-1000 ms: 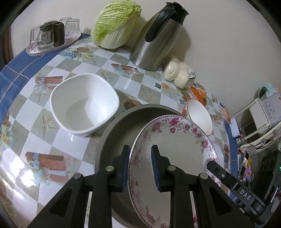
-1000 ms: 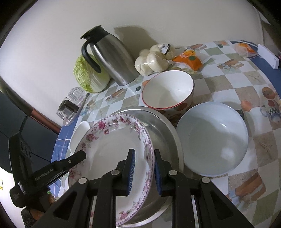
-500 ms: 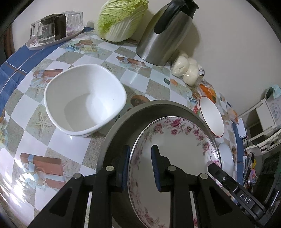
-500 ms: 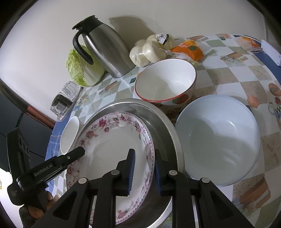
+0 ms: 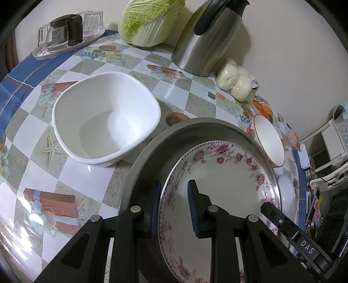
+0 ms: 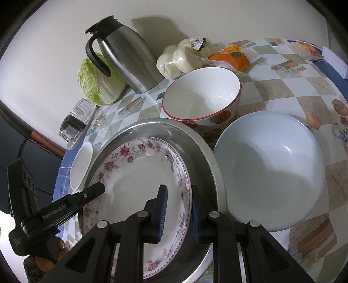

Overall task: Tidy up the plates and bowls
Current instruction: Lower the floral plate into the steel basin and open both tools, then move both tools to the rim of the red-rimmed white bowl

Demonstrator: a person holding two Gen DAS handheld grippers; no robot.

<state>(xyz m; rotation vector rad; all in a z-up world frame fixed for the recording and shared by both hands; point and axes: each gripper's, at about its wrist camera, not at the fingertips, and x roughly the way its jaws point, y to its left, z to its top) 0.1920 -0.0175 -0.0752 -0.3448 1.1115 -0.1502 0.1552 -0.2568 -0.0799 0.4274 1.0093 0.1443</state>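
- Both grippers have sunk with the floral plate (image 5: 228,185) since the earlier frame, and it now sits low inside the steel pan (image 5: 184,135).
- Left gripper (image 5: 174,206) is clamped on one side of the plate's rim; right gripper (image 6: 177,209) is clamped on the opposite side.
- White square bowl (image 5: 104,117) stands on the surface (image 5: 32,152) just beside the pan.
- Red-rimmed bowl (image 6: 202,93) and pale blue bowl (image 6: 269,172) flank the pan's other side.
- Behind them stand a steel jug (image 6: 126,58), a cabbage (image 5: 150,19) and bagged buns (image 6: 184,56).
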